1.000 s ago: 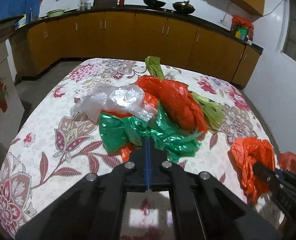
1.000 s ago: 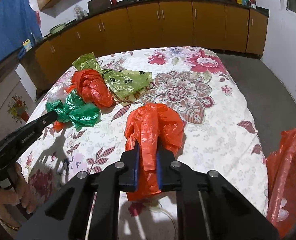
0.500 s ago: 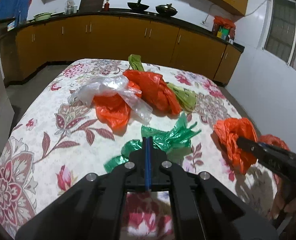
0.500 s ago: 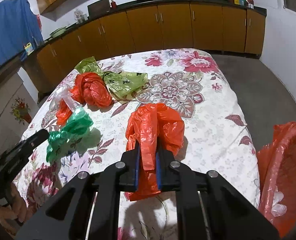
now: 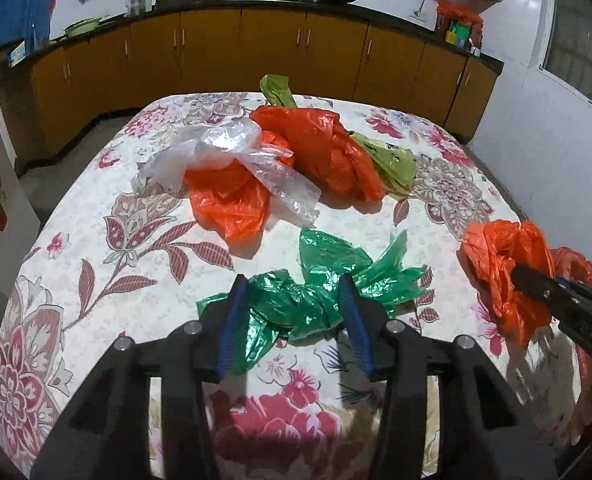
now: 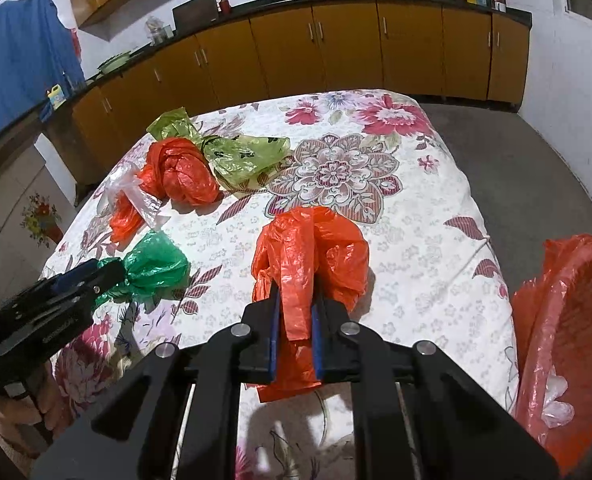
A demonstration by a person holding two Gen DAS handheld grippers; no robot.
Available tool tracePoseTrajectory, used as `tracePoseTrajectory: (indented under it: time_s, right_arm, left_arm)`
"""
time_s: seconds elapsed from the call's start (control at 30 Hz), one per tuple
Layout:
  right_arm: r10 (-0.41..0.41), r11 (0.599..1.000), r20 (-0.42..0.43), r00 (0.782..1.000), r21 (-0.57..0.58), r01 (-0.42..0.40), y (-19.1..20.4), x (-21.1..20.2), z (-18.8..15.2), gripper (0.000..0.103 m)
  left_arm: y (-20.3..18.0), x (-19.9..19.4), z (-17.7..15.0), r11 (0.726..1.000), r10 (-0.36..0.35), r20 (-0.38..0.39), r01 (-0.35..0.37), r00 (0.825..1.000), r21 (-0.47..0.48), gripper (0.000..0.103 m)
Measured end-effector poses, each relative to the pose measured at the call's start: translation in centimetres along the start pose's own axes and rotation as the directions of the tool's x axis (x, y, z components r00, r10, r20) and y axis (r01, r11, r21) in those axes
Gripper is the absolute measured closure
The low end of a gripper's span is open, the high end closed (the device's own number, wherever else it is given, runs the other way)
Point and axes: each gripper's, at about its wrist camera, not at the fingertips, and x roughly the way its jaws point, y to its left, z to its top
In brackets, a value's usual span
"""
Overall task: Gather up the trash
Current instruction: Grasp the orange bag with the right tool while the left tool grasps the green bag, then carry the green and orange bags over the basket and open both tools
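Two tools — left tool just opened astride green bag; right tool grips orange bag, floral tablecloth

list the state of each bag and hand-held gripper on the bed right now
left hand-held gripper: jaws have just been opening, green bag between them
green bag: crumpled, lying on the bedsheet
right hand-held gripper: shut on orange bag
orange bag: bunched, pinched
large orange bag: crumpled, on bedsheet
clear bag: draped over another orange bag
light green bag: lying flat

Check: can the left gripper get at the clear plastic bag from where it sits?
Probably yes. The left gripper has just been opening, but the green bag lies between its jaws and the clear plastic bag beyond.
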Motion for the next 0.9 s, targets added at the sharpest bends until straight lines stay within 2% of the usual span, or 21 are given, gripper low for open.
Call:
tracePoseTrajectory:
  time_s: [0.23,0.4,0.53,0.67,0.9]
  right_arm:
    - [0.001,1.000,-0.012,1.000,0.006,-0.001,-0.2,-0.2,-0.4,0.090]
    - [-0.004,1.000,-0.020,1.000,0.006,0.004,-0.3,-0.6,-0.9,0.091]
    - [-0.004,1.000,-0.004,1.000,0.002,0.004,-0.4,-1.8,-1.2,0.092]
    - [-0.012,1.000,0.047,0.999,0.021,0.011,-1.4,-4.4,-0.9,0.093]
    - [-0.049,0.996,0.129,0.990,0.078,0.039,-4.0,-9.3,-0.9,0.093]
  left_arm:
    - [-0.9,1.0,-0.3,0.999,0.010,-0.057,-0.008,0.998,0.041,0.055]
    - [-1.0,1.1,-0.5,0.999,-0.003,-0.065,0.006,0.998,0.040,0.067]
    - [-1.6,0.5,-0.4,0.998,0.012,-0.035,-0.010,0.999,0.061,0.077]
    - [-2.3,-0.7,-0.1,0.999,-0.018,-0.020,0.019,1.000,0.047,0.077]
    - [-6.6,-4.7,1.2,0.990,-0.102,0.059,0.096,0.993,0.106,0.077]
